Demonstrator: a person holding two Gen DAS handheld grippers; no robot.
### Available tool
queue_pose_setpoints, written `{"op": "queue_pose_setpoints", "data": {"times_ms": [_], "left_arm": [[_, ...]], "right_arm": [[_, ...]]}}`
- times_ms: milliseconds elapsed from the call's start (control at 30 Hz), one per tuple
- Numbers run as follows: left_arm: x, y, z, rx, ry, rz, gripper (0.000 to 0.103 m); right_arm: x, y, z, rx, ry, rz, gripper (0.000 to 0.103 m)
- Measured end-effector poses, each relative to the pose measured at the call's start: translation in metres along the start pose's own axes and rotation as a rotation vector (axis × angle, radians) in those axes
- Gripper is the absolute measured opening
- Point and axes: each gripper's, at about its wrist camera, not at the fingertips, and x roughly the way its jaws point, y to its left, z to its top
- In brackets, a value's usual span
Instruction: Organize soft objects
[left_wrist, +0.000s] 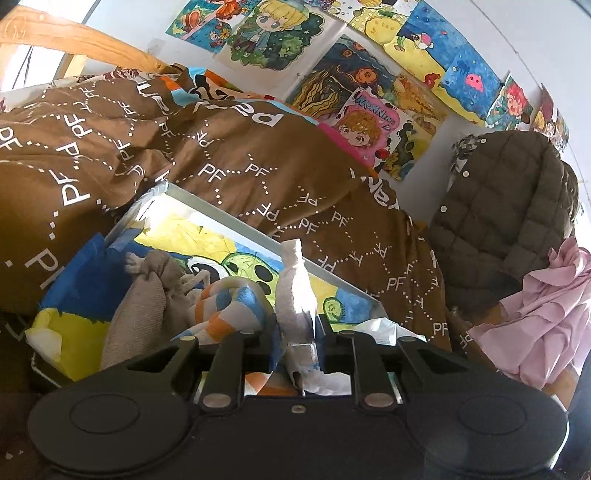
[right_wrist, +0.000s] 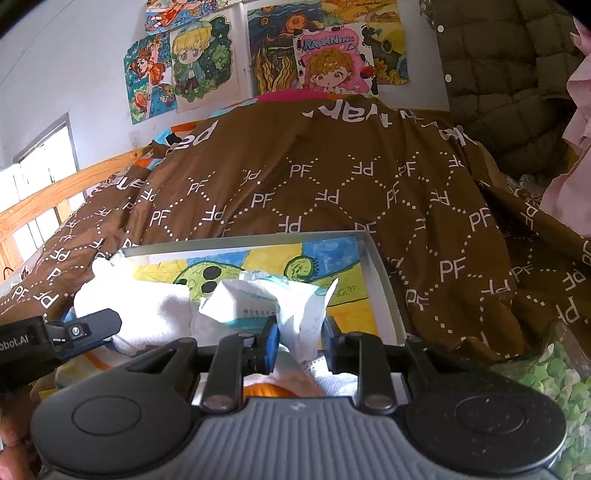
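Both claws tilt slightly downward over the box (right_wrist: 384, 295) on the bed. Left claw (left_wrist: 297, 325) pinches the white packet (left_wrist: 295, 295); right claw (right_wrist: 300, 347), at 6 o'clock, stands spread around it.

Both wrist cameras sit close above the box (left_wrist: 258, 236), facing twelve o'clock toward the brown quilt (right_wrist: 332, 177) and wall drawings (right_wrist: 332, 62), which both views share.

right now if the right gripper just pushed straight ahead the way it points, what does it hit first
The right gripper already has the white tissue pack between its fingers, so it would press into that first. Behind it come the box and its drawing-covered floor, then probably the brown quilt.
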Motion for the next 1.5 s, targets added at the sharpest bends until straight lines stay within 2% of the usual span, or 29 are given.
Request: {"op": "queue_pose_setpoints", "data": {"times_ms": [200, 300, 367, 467, 800, 967, 1167, 1500], "left_arm": [[-0.001, -0.001, 0.000, 0.000, -0.004, 0.006, 0.029], [-0.002, -0.003, 0.000, 0.004, -0.010, 0.007, 0.036], [-0.004, -0.005, 0.000, 0.012, -0.017, 0.012, 0.047], [-0.007, -0.009, 0.001, 0.022, -0.028, 0.015, 0.060], [-0.021, -0.022, 0.007, 0.051, -0.069, 0.037, 0.083], [-0.028, -0.029, 0.010, 0.079, -0.100, 0.066, 0.096], [-0.041, -0.037, 0.014, 0.104, -0.129, 0.105, 0.102], [-0.063, -0.056, 0.016, 0.162, -0.147, 0.154, 0.102]], "right_arm": [[0.000, -0.001, 0.001, -0.005, -0.004, 0.001, 0.031], [-0.001, -0.001, 0.002, -0.001, -0.009, 0.004, 0.036], [-0.003, -0.001, 0.003, -0.001, -0.013, 0.003, 0.046], [-0.006, -0.002, 0.004, 0.005, -0.022, 0.003, 0.053], [-0.022, -0.011, 0.011, 0.036, -0.057, 0.000, 0.072], [-0.029, -0.014, 0.014, 0.050, -0.074, -0.010, 0.087], [-0.043, -0.021, 0.018, 0.077, -0.096, -0.022, 0.094], [-0.078, -0.024, 0.025, 0.071, -0.165, -0.032, 0.102]]}}
